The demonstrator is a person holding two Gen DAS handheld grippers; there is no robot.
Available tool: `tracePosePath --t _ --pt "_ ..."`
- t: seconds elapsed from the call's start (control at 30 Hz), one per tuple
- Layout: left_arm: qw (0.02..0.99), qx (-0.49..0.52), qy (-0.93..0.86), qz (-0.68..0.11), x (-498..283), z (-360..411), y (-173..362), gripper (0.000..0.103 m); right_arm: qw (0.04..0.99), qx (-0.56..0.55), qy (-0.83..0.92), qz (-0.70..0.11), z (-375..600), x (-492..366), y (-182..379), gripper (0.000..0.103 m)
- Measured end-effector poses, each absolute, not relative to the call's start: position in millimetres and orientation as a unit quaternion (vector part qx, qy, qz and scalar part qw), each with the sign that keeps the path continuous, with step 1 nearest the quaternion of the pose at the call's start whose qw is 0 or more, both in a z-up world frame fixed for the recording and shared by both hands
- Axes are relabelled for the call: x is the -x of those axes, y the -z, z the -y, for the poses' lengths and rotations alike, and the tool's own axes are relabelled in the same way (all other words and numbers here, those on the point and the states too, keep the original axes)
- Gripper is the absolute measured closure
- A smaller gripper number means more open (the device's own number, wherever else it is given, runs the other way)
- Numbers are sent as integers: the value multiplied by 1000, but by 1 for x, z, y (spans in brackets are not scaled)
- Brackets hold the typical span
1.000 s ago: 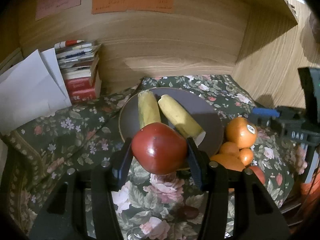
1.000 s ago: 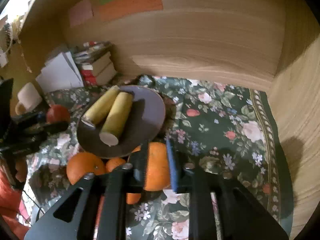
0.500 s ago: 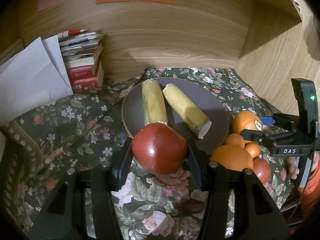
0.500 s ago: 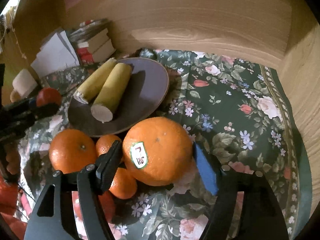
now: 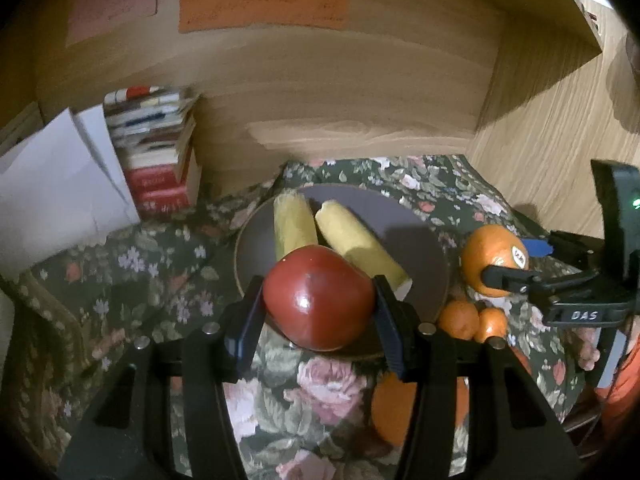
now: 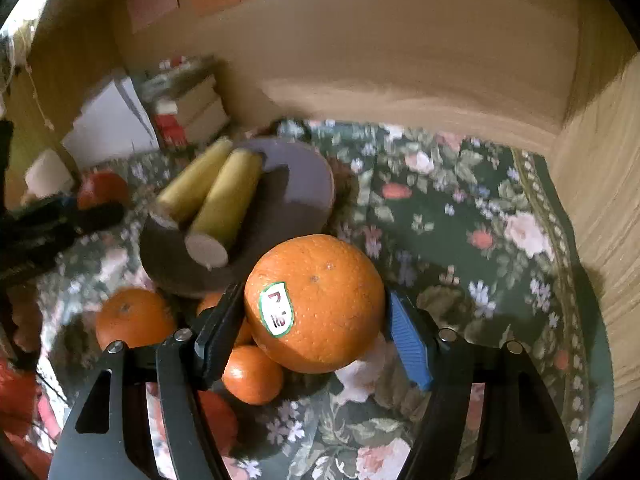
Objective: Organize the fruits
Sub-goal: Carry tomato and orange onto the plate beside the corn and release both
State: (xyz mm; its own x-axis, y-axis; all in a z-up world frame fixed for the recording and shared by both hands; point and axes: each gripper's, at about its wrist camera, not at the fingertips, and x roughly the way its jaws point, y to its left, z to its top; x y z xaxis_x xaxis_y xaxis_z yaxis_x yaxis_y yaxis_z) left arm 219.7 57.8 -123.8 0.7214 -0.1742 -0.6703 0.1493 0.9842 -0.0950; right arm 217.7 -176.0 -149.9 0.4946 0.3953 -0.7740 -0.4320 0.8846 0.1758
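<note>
**Q:** What has changed over the last second?

**A:** Since a second ago the right gripper (image 6: 316,320) has gone from a narrow gap beside the stickered orange (image 6: 316,304) to jaws set wide around it. The red apple (image 5: 318,298) has stayed pinched in the left gripper (image 5: 318,316) the whole time.

**Q:** Going left to right, how do things lie now?

**A:** At the far left a stack of books (image 5: 156,156) stands against the wooden back wall, with white paper (image 5: 56,184) leaning beside it. Next comes the left gripper, its two pads pressed on either side of the apple; the apple sits squarely between the fingertips, lifted above the floral cloth (image 5: 132,264) on the counter. Just behind the apple lies the round grey plate (image 5: 420,240), carrying two corn cobs (image 5: 352,240) side by side.

**Q:** And right of the plate?

**A:** A cluster of oranges lies on the cloth by the plate's near rim: one large orange (image 6: 132,316) and smaller ones (image 6: 252,374) beside it. Above them the right gripper has the stickered orange between its fingers, its label facing the camera. The jaws are closing slightly at this moment; the black pad at the left and the blue pad at the right both touch the fruit, which hangs clear of the cloth. Further right the cloth runs to the wooden side wall.
</note>
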Motion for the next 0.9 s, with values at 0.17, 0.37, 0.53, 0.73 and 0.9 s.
tracePosePath --t 0.17,0.37,0.53,0.73,0.9 --pt "928 11 89 -360 -237 -52 120 51 877 26 -239 -416 171 -228 130 36" --pt "925 -1 93 -368 -258 -42 125 51 876 35 -246 -413 154 -250 128 36" --pt "919 -7 96 -381 -278 -37 136 51 868 45 -251 -427 139 -273 137 36" --pt "914 -8 95 -394 -291 -35 150 51 864 68 -249 -432 125 -298 143 36" --pt "910 -4 98 -403 -299 -37 155 51 854 73 -257 -446 115 -315 150 36"
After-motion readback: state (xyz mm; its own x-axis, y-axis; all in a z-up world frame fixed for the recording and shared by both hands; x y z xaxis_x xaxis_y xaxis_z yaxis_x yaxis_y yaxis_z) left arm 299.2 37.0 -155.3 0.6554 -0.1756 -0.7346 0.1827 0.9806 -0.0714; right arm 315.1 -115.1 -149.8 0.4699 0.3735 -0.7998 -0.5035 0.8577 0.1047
